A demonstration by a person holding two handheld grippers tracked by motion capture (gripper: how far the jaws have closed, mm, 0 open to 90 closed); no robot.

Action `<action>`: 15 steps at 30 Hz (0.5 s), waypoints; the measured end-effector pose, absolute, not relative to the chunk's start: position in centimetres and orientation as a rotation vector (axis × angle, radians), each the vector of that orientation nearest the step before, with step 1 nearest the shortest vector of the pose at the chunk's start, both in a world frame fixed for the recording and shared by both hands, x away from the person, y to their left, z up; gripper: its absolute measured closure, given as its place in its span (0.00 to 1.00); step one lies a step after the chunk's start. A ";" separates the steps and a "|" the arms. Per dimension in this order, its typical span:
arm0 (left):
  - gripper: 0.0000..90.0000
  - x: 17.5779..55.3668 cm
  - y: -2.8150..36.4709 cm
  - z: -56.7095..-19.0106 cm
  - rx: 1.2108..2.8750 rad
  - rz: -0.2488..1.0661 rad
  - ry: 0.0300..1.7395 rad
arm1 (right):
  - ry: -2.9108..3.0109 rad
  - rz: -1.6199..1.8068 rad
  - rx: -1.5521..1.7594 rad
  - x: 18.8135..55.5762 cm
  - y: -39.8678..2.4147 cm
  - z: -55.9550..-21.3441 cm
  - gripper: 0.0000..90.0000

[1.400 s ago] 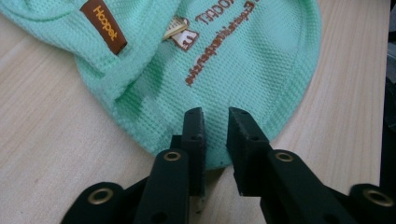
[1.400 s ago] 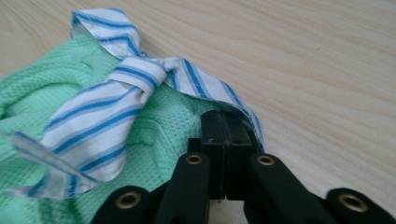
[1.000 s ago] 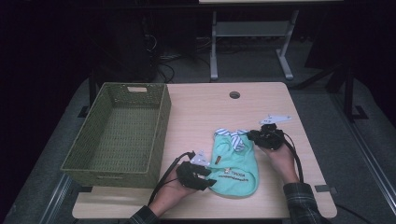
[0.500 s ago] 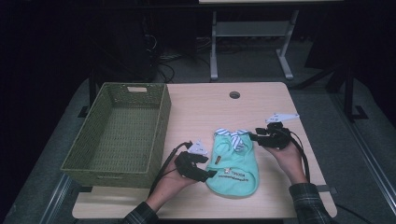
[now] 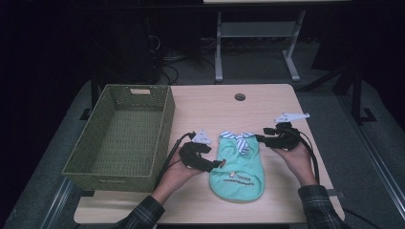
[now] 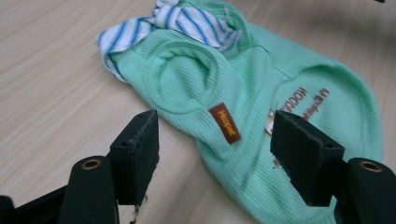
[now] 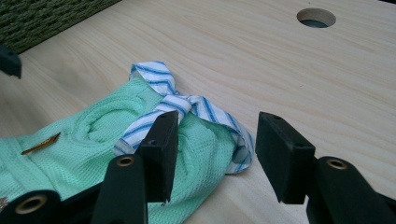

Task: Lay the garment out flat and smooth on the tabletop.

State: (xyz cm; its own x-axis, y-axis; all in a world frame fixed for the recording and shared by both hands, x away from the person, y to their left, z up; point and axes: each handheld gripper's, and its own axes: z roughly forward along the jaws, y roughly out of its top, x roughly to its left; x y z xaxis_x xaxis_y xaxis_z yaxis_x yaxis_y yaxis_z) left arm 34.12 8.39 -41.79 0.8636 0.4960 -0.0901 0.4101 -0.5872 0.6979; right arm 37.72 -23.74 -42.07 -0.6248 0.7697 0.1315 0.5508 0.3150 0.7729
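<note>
A small mint-green garment [image 5: 239, 171] with a blue-and-white striped collar [image 5: 238, 139] lies flat on the wooden table [image 5: 205, 107]. My left gripper [image 5: 217, 165] is at the garment's left edge, pointing at it. In the left gripper view its jaws [image 6: 215, 135] have just been opening; they stand apart over the garment [image 6: 261, 79] near an orange tag [image 6: 224, 122], pads off the cloth. My right gripper [image 5: 261, 139] is by the collar's right side. Its jaws [image 7: 215, 140] have also just been opening, with the striped collar [image 7: 187, 105] lying between them, not pinched.
A green woven basket [image 5: 110, 177] stands empty on the table's left side, close to my left hand. A round cable hole [image 5: 239, 97] sits near the far edge. Bare wood lies beyond and to the right of the garment.
My left hand has moved away from the table's front edge, up along the garment's left side. The right hand has barely shifted. The garment stays flat in place.
</note>
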 end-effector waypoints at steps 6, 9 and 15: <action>0.34 35.8 7.5 -41.5 2.264 0.147 0.665 | 2.326 1.201 1.185 38.1 -23.9 -41.7 0.54; 0.34 36.7 7.1 -41.4 2.262 0.157 0.672 | 2.323 1.201 1.190 38.3 -23.9 -41.7 0.54; 0.38 39.2 6.7 -41.3 2.223 0.177 0.721 | 2.318 1.200 1.202 39.0 -24.0 -42.1 0.54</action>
State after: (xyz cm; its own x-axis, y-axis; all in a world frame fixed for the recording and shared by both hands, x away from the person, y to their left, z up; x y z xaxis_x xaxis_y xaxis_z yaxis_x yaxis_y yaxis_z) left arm 39.22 6.73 -41.30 0.8297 0.5495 -0.0982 0.4411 -0.5376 0.7186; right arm 38.96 -23.99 -42.11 -0.6206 0.7734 0.1293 0.5521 0.3140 0.7724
